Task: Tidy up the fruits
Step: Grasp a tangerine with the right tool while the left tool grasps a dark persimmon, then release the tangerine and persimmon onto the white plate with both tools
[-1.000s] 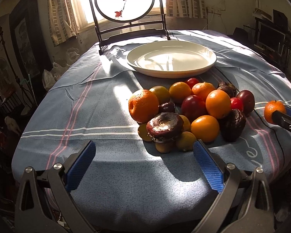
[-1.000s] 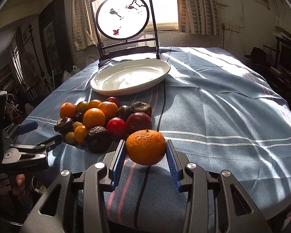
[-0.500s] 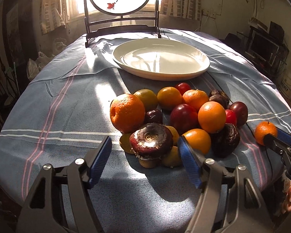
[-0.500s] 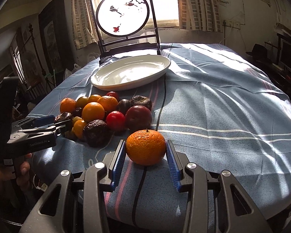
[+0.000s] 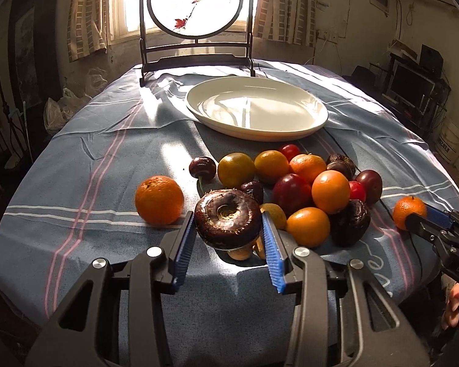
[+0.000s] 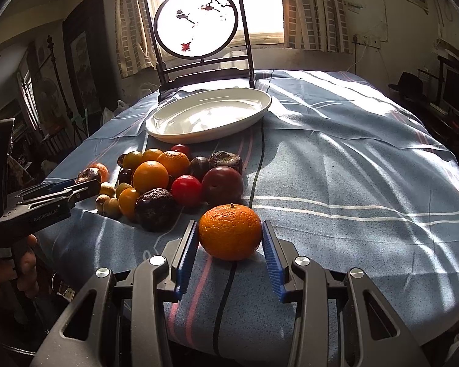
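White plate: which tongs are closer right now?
Hard to call; both are short of the plate, across the fruit pile. Left tongs are closing on a dark fruit; right tongs grip a tangerine.

A wide white oval plate is sitting on the table covered by a blue striped cloth, in front of a dark-framed round screen standing at the far edge. Nearer than the plate, a heap of mixed round fruits is lying on the cloth. A lone orange is resting left of the heap, and a small dark cherry is lying behind it. A dimpled orange tangerine is sitting right of the heap, apart from it.
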The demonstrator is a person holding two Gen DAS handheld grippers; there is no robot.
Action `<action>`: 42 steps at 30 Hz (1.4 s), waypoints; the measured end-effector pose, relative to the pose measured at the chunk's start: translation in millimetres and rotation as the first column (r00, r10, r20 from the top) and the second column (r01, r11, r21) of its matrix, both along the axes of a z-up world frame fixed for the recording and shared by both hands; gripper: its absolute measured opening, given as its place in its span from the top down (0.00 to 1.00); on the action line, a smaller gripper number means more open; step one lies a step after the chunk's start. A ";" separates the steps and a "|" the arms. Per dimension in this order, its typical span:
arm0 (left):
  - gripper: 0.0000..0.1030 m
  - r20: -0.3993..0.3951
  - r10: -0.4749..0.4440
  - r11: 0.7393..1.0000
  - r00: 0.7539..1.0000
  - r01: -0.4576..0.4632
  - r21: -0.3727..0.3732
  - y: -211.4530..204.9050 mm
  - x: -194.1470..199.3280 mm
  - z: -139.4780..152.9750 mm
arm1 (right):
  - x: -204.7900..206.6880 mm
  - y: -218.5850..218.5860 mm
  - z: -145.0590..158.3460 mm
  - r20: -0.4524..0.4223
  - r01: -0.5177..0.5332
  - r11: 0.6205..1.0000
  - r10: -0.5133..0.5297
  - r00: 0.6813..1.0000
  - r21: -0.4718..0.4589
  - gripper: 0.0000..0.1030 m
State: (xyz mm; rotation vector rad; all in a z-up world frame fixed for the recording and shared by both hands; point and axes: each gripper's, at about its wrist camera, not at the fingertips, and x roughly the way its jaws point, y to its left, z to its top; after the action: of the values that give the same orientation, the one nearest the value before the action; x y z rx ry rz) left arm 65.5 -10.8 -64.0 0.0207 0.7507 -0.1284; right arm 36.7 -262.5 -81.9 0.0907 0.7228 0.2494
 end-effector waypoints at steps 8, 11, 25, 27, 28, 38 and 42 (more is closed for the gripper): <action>0.60 0.050 -0.029 1.000 0.998 0.029 0.005 -0.6 14.5 26.0 | 21.0 -14.9 34.2 0.059 0.015 0.999 -0.017 0.998 0.033 0.59; 0.60 0.070 -0.045 0.999 0.997 0.045 0.007 -3.0 32.9 37.5 | 38.3 -13.7 55.7 0.100 0.009 1.000 -0.011 0.995 0.024 0.59; 0.59 -0.050 -0.102 0.995 0.994 0.103 0.009 -33.3 164.6 25.0 | 189.0 21.0 43.7 -0.055 -0.049 0.996 0.053 0.997 0.069 0.59; 0.57 -0.097 -0.100 0.995 0.990 0.101 0.007 -35.8 186.4 15.7 | 209.7 31.2 35.6 -0.072 -0.051 0.998 0.055 0.996 0.047 0.58; 0.57 -0.104 -0.079 0.997 0.991 0.081 0.019 -34.5 194.1 13.7 | 218.0 34.9 33.5 -0.073 -0.045 0.999 0.046 0.996 0.024 0.58; 0.23 0.024 -0.047 0.999 0.999 0.046 0.016 18.6 108.7 40.2 | 147.9 9.5 42.8 0.029 0.011 1.000 -0.010 1.000 -0.005 0.42; 0.23 -0.025 -0.087 0.996 0.996 0.087 0.014 28.9 59.0 19.6 | 100.7 -8.2 28.6 0.005 0.031 0.999 -0.031 1.000 0.042 0.42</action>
State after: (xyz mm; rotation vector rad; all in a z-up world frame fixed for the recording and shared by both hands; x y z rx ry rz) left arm 124.5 18.2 -44.4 0.0666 0.7755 -0.2059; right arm 137.4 -270.7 -53.3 0.1412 0.7101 0.2356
